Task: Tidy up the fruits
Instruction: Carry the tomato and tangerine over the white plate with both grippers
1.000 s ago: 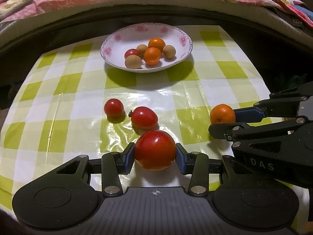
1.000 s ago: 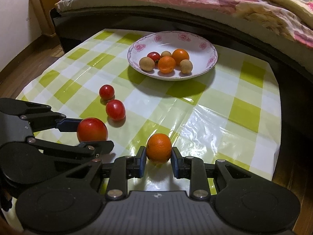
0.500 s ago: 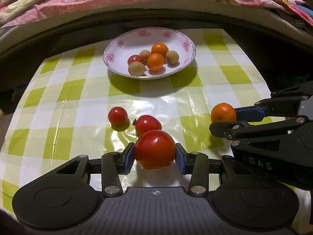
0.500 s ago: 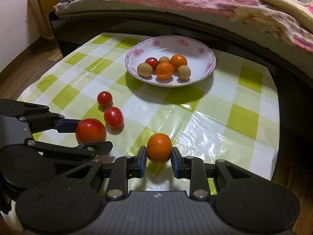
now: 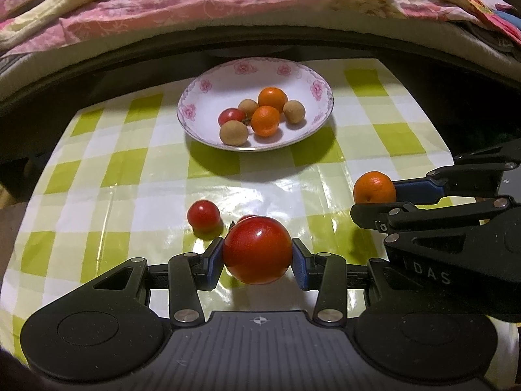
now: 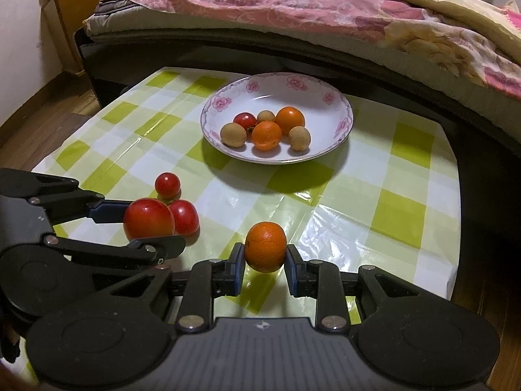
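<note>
Left gripper jaws clamped a large tomato. Right gripper jaws clamped a tangerine. Both held above the table.

The large tomato hides most of a small tomato behind it

Dim room, single warm light from overhead: hard glare patches on the glossy checked tablecloth, dark shadow under the plate on its near side, strong fisheye bending and black vignette at the edges, centre sharp, bedding slightly soft.
</note>
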Available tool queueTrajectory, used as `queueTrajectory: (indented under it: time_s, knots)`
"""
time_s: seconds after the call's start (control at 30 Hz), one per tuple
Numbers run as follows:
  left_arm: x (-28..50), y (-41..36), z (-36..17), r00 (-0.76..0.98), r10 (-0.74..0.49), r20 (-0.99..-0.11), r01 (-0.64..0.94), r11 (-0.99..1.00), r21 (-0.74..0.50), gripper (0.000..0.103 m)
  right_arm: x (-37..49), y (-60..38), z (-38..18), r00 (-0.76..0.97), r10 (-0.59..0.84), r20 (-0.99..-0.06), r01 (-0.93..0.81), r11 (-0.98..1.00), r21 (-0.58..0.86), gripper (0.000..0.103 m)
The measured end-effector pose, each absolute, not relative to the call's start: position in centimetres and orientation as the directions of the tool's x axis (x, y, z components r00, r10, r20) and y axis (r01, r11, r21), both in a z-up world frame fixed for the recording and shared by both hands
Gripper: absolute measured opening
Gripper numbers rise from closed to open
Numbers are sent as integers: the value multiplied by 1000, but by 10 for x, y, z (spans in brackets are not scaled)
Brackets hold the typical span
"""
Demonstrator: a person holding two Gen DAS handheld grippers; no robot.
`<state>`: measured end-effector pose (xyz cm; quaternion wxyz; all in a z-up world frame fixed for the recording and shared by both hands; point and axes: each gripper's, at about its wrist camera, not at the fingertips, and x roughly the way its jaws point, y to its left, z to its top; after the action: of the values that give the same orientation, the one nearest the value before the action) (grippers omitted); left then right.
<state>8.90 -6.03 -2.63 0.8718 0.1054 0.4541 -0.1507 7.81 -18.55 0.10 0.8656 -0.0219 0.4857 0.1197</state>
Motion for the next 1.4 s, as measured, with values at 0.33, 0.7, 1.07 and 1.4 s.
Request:
queueTrajectory:
  time_s: [0.33,0.7,1.07,1.4]
  knots:
    - [109,-64,-21,570,-169,-804,347,937,49,50,99,-190,10,534,180,-826,-191,977,89,31]
    - [154,-70,-16,589,-161,-792,311,950,38,50,146,-197,11,562,188,-805,-169,979,110,31]
    - [197,-81,-25,597,-165,-785,292,956,21,50,192,-213,0,565,185,-804,-139,982,128,31]
    - [217,-82,-33,615,-149,-775,266,964,25,50,216,-214,-12,574,181,-799,-119,983,138,31]
